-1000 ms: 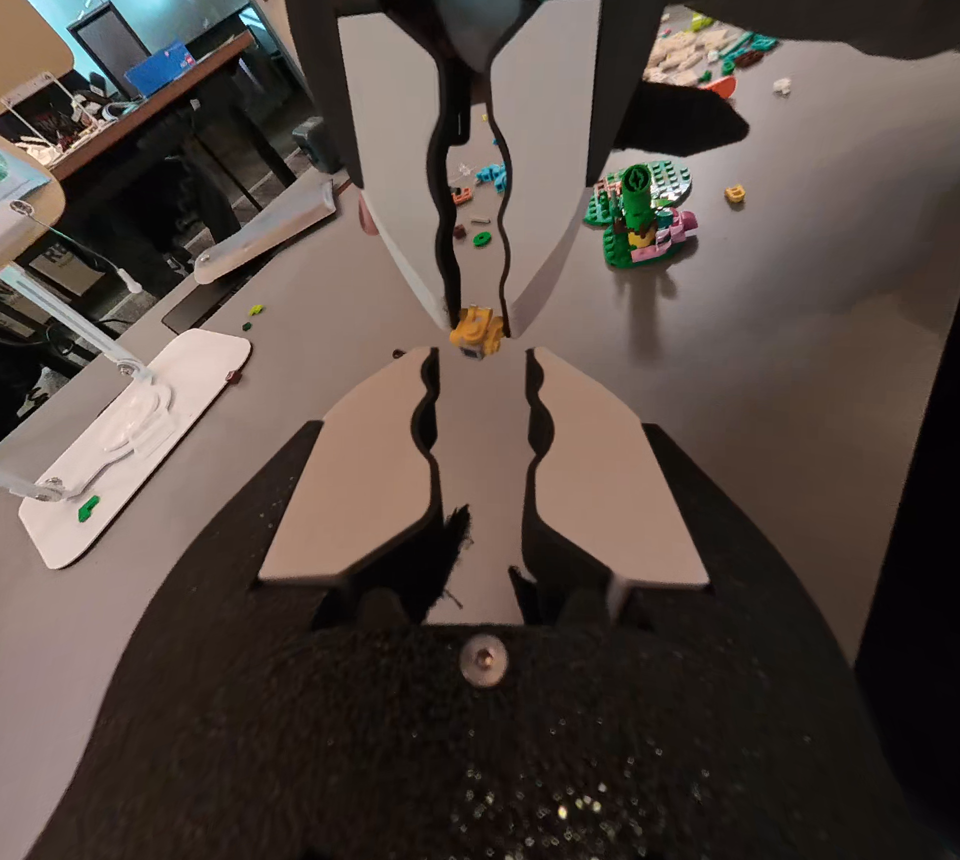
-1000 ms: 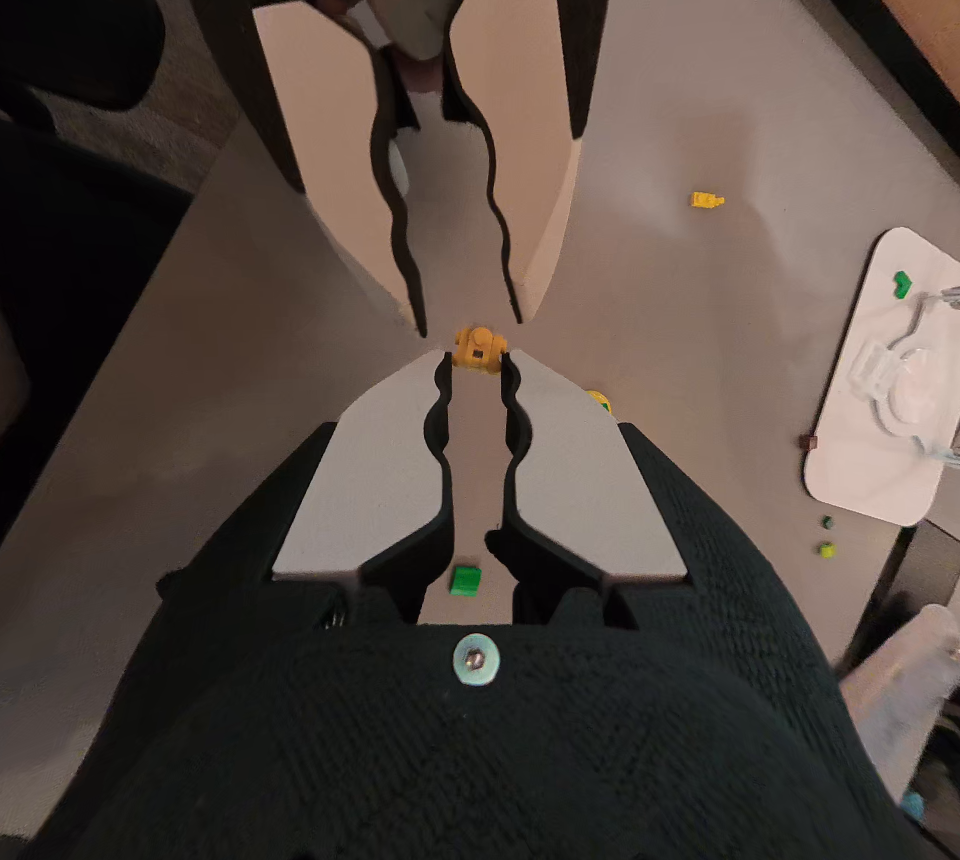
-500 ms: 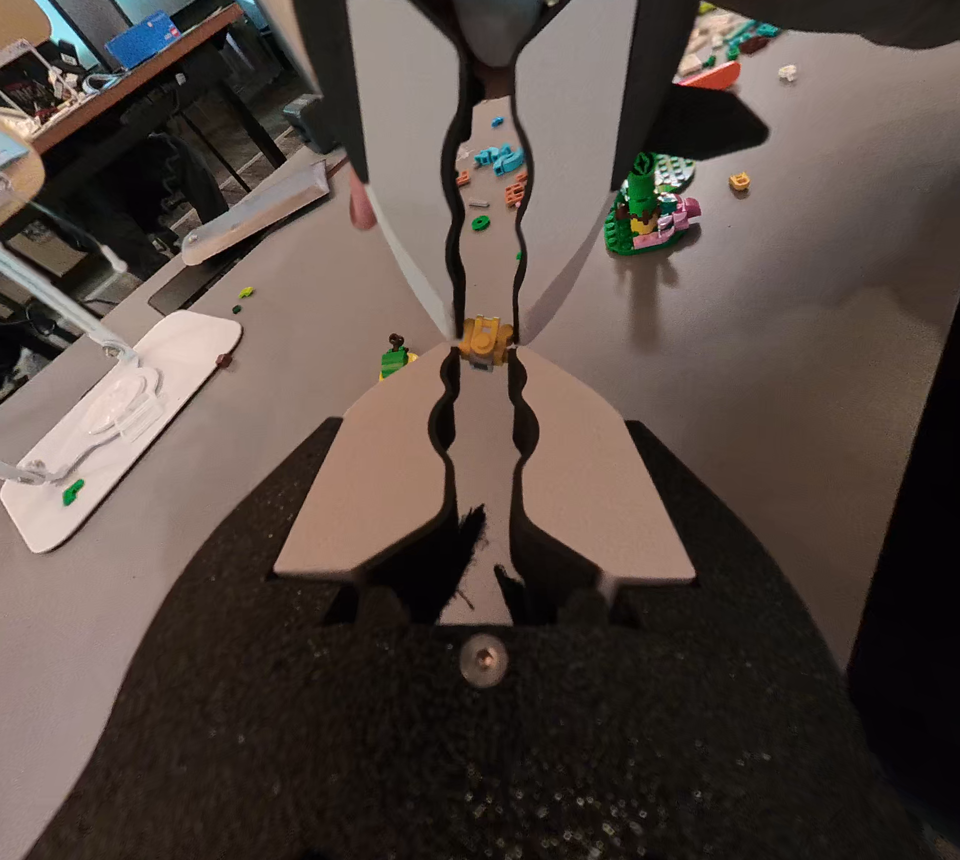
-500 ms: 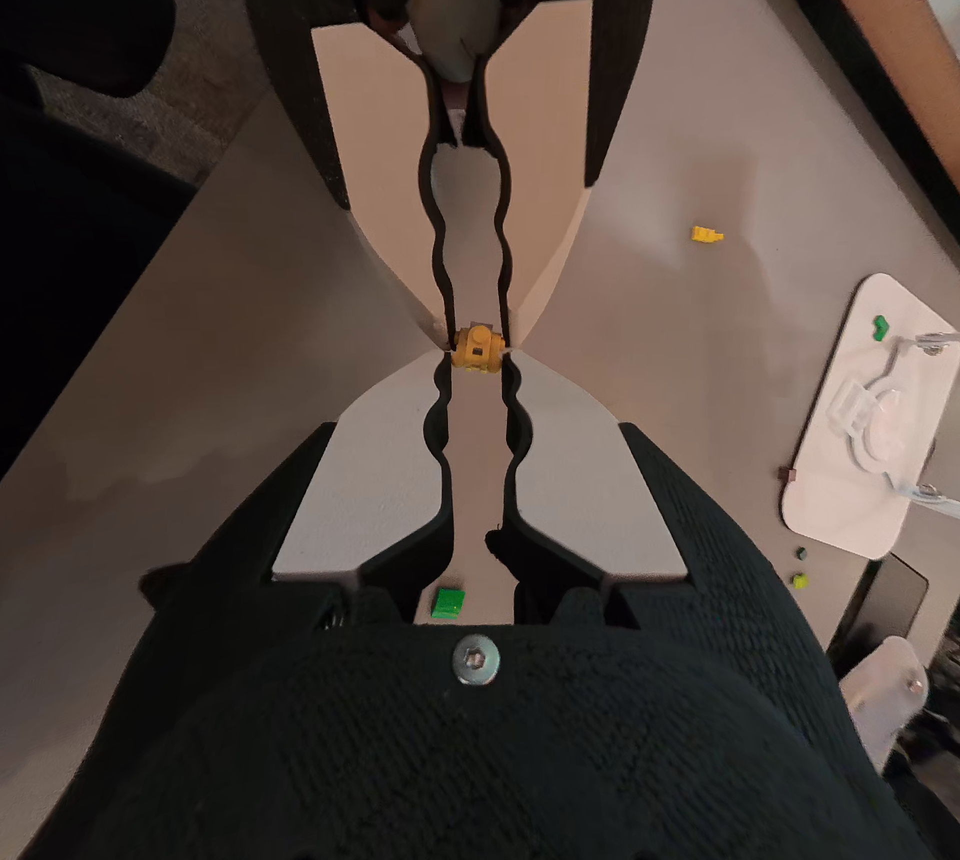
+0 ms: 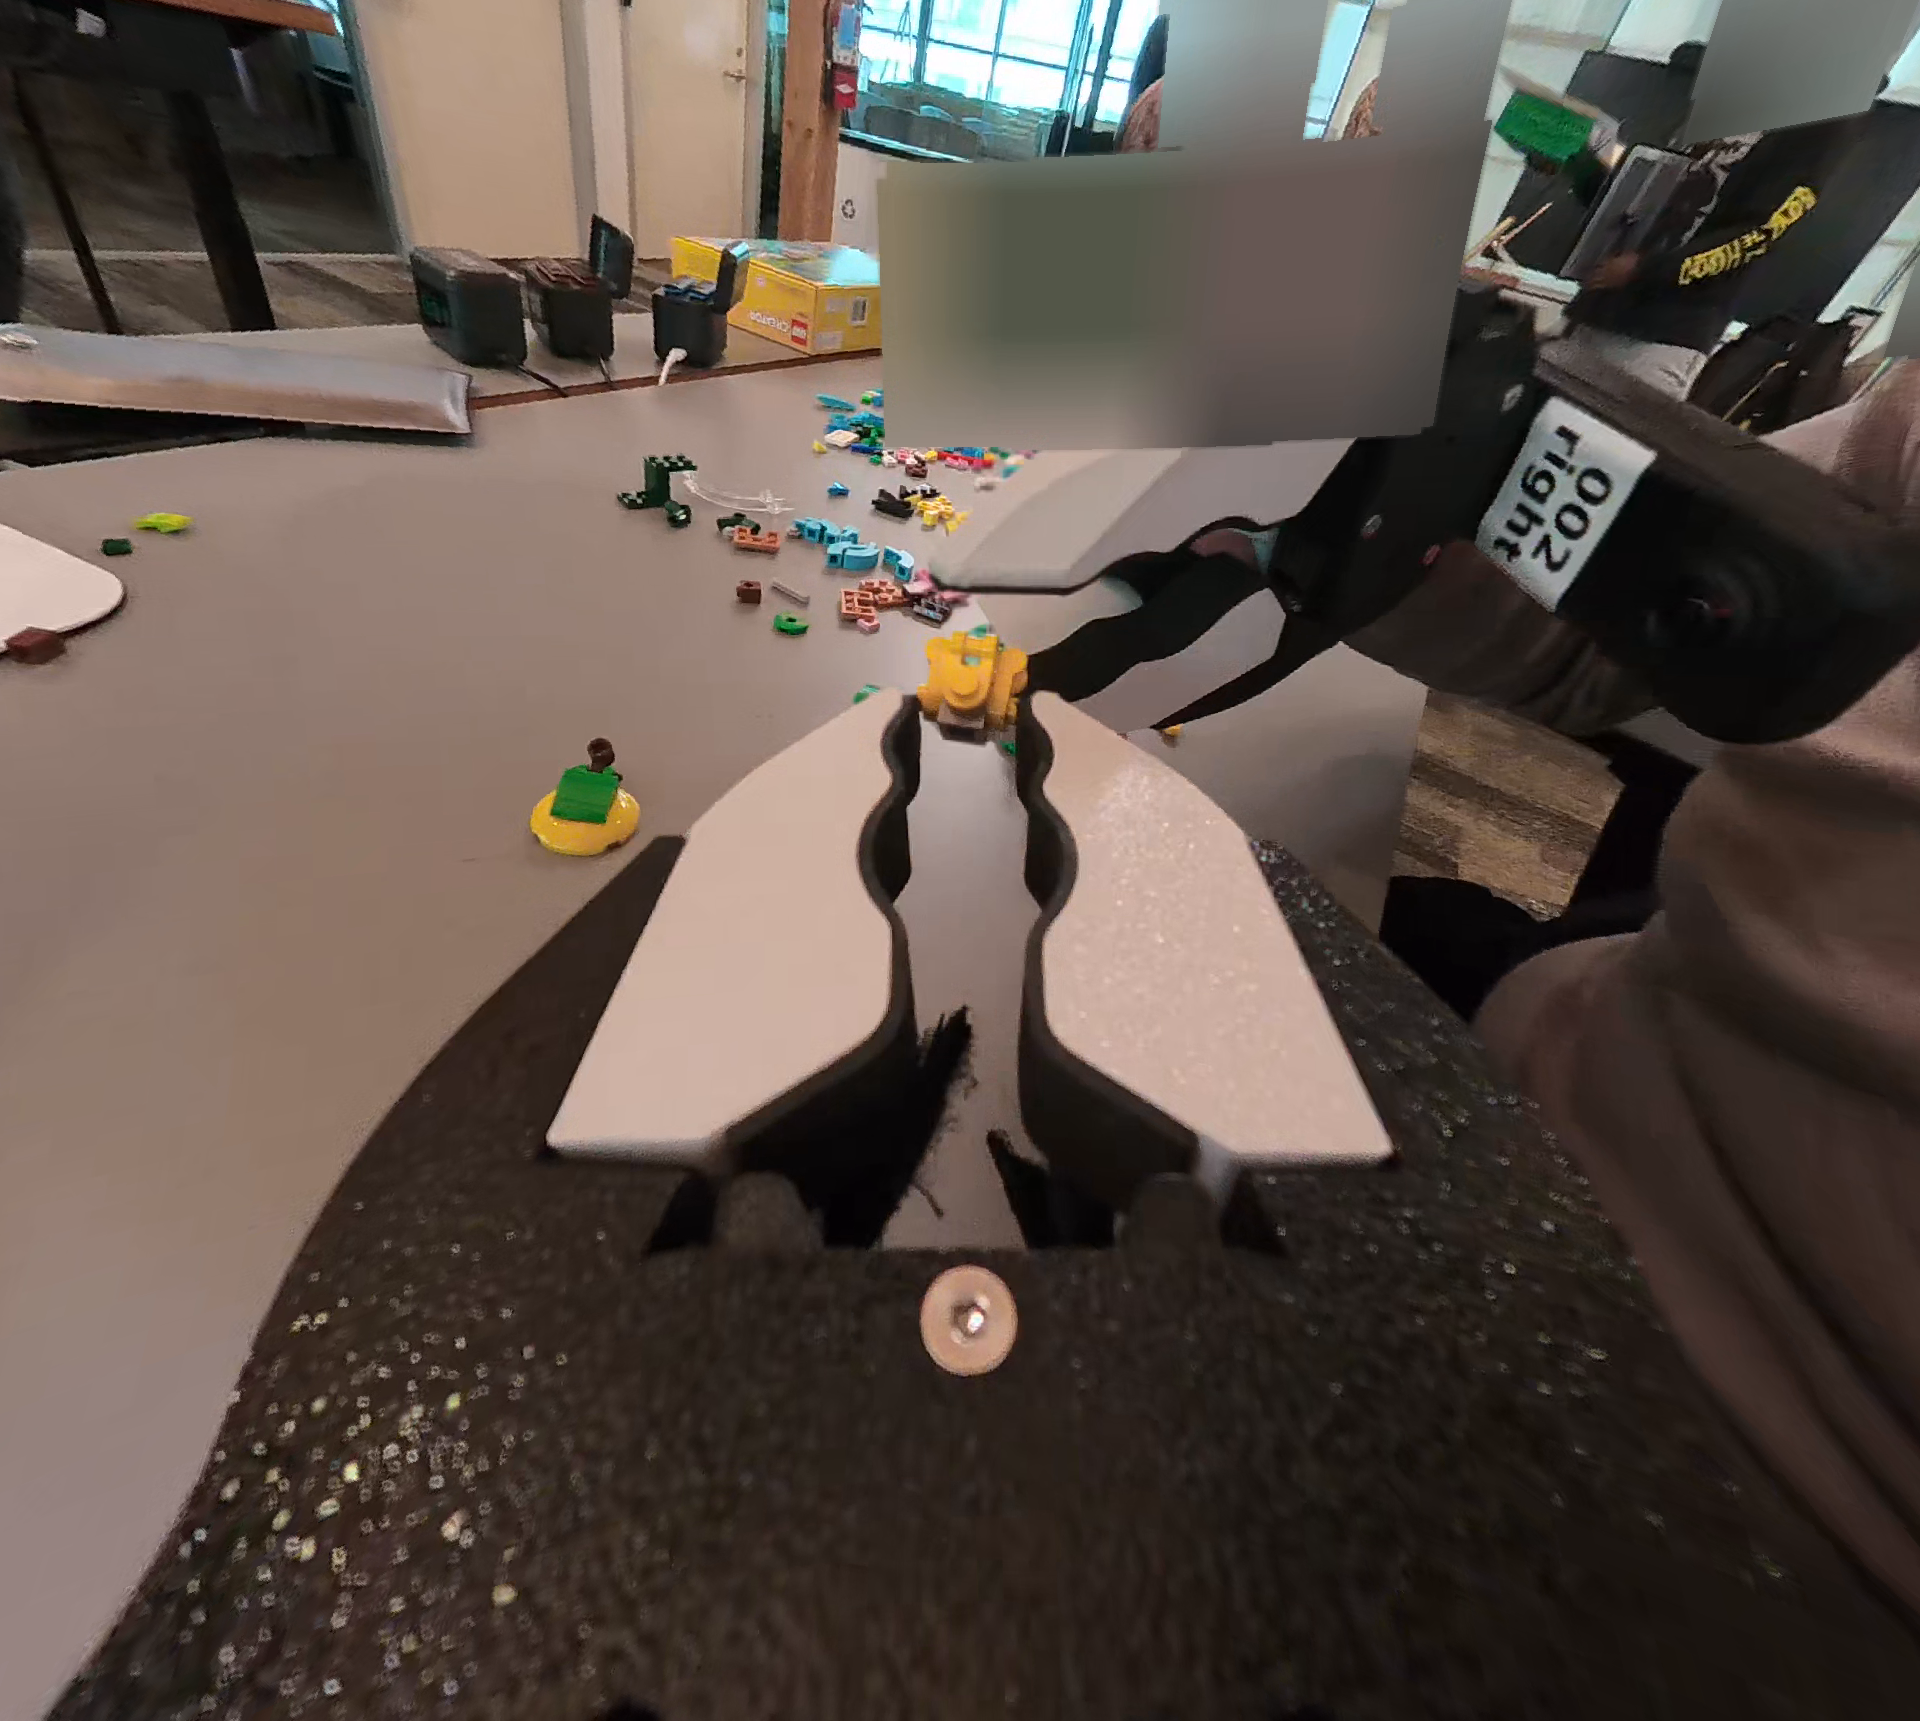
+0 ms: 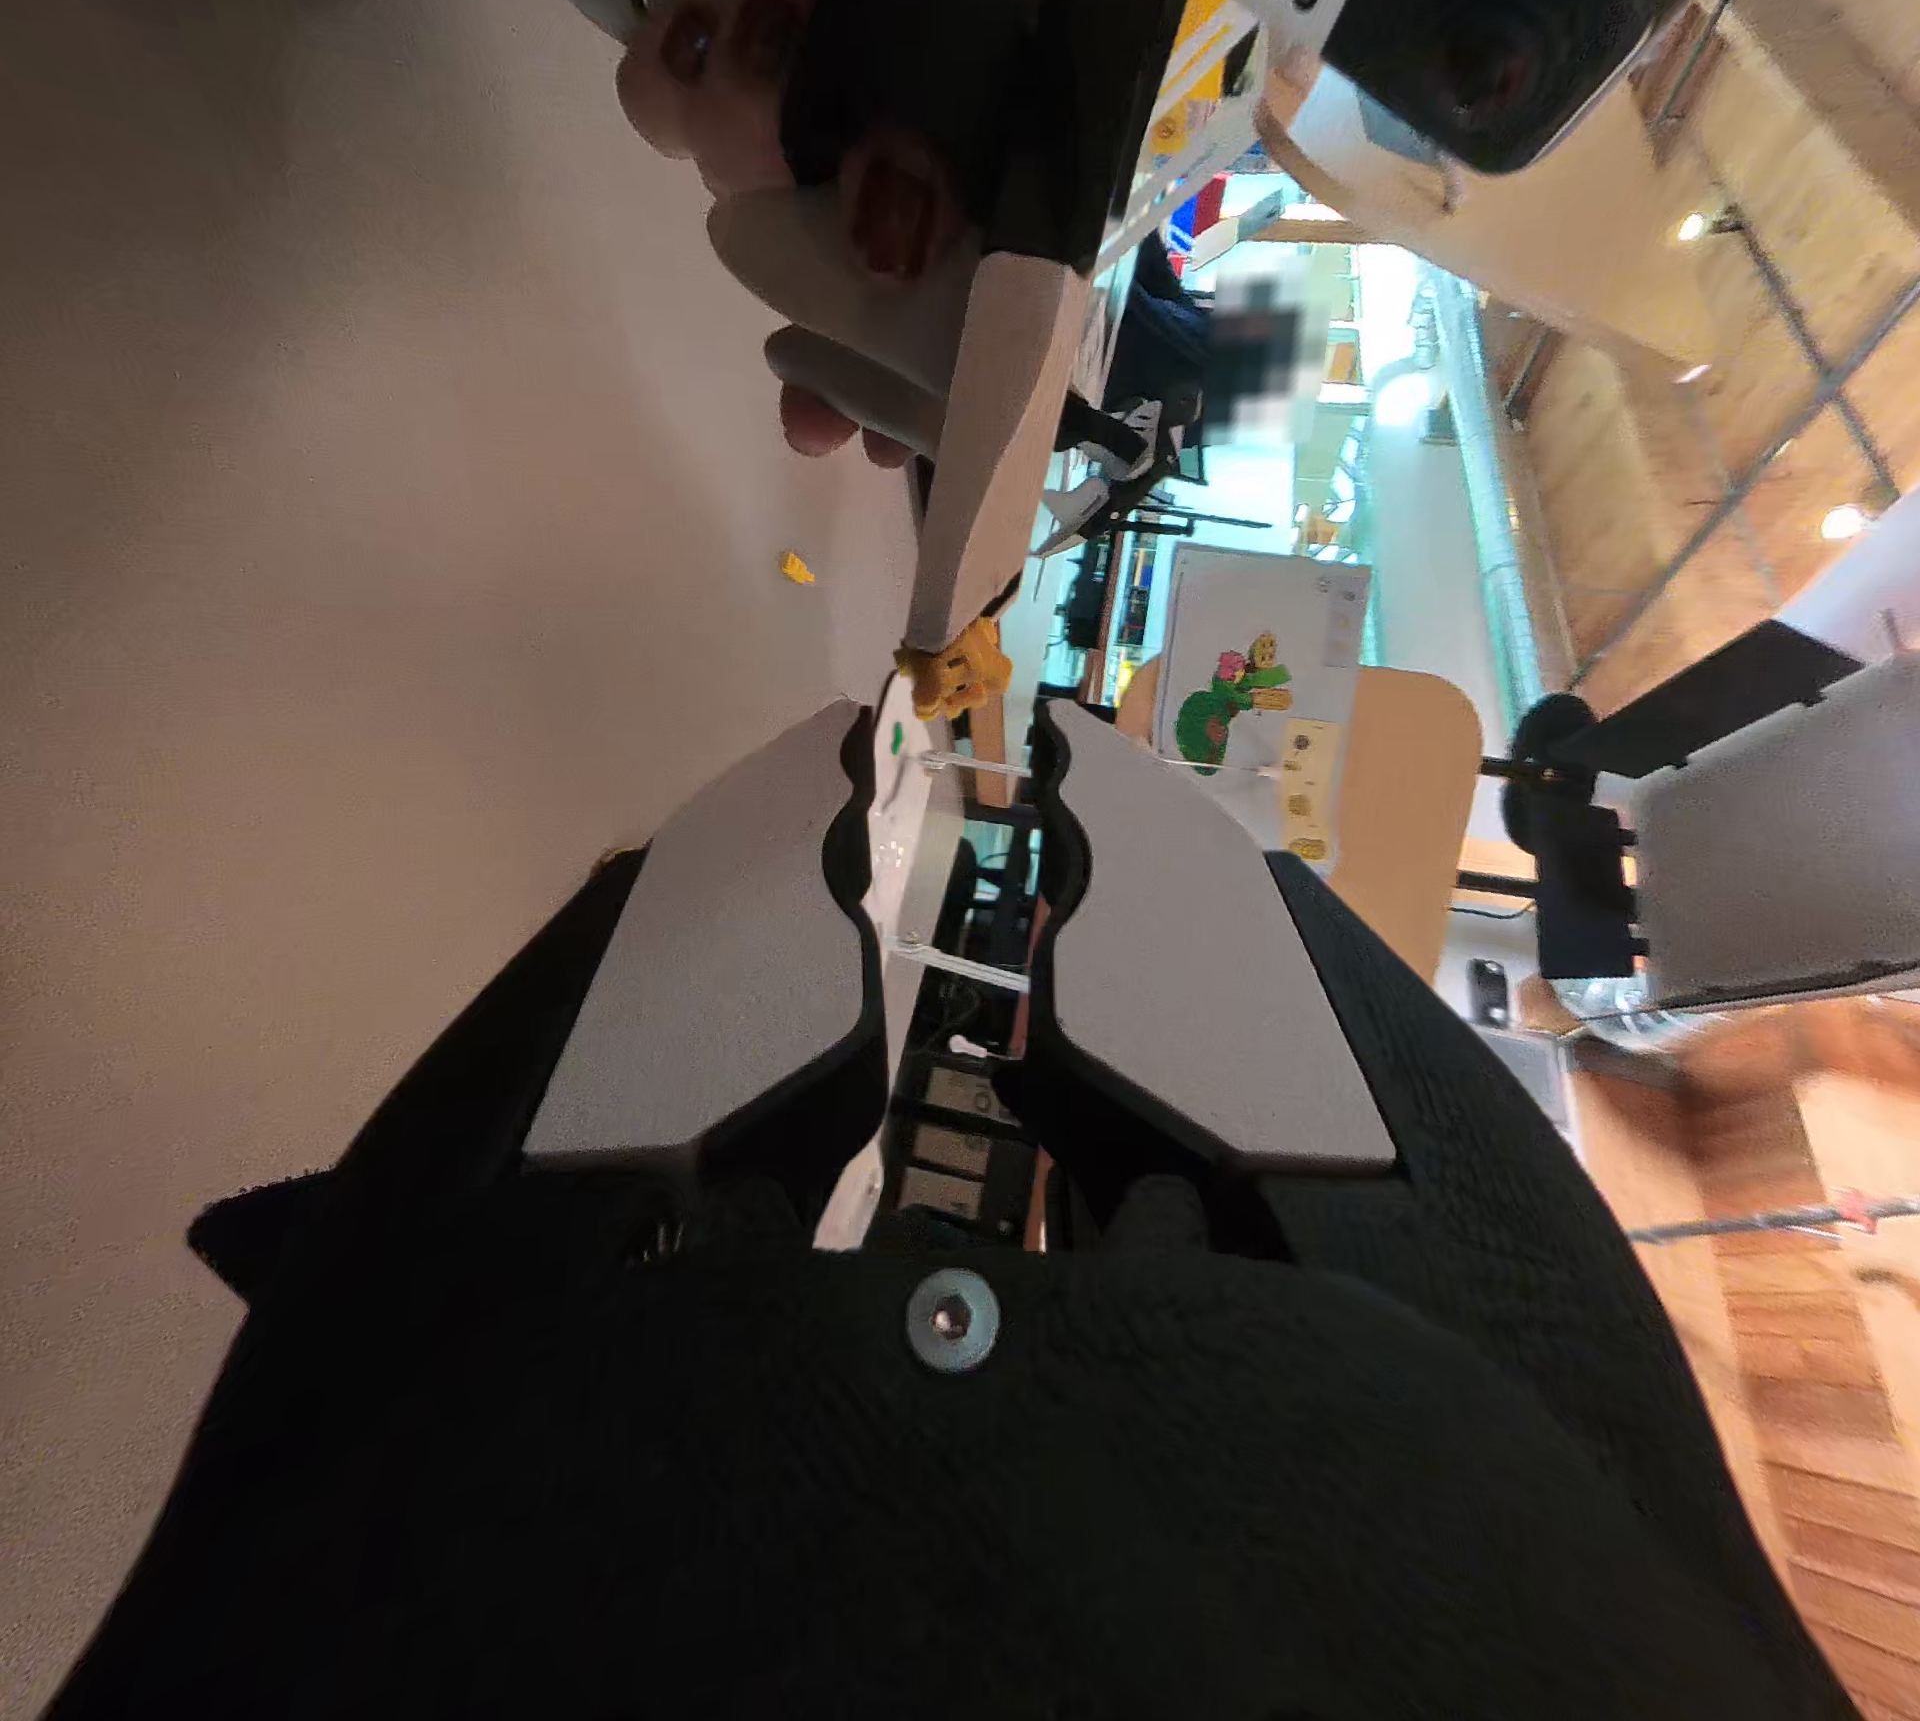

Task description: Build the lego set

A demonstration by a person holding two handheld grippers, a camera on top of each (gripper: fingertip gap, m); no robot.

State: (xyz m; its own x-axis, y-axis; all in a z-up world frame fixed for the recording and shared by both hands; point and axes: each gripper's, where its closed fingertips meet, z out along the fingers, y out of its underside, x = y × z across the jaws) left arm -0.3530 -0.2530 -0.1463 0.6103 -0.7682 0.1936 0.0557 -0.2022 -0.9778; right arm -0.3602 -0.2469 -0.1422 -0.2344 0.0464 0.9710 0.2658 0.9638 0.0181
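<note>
Small yellow brick cluster [image 5: 968, 684], light, rigid, likely to pop apart under twisting, pinched above the table [image 5: 312, 736] at left gripper [image 5: 966, 715] tips; best held across flat sides; right gripper [image 6: 951, 715] parted, empty.

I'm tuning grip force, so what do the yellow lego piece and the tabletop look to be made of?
The yellow lego piece, held in the left claw, looks like hard moulded plastic: crisp studs, even glossy colour. The tabletop seems a smooth matte grey laminate, though the views cannot confirm it.
</note>
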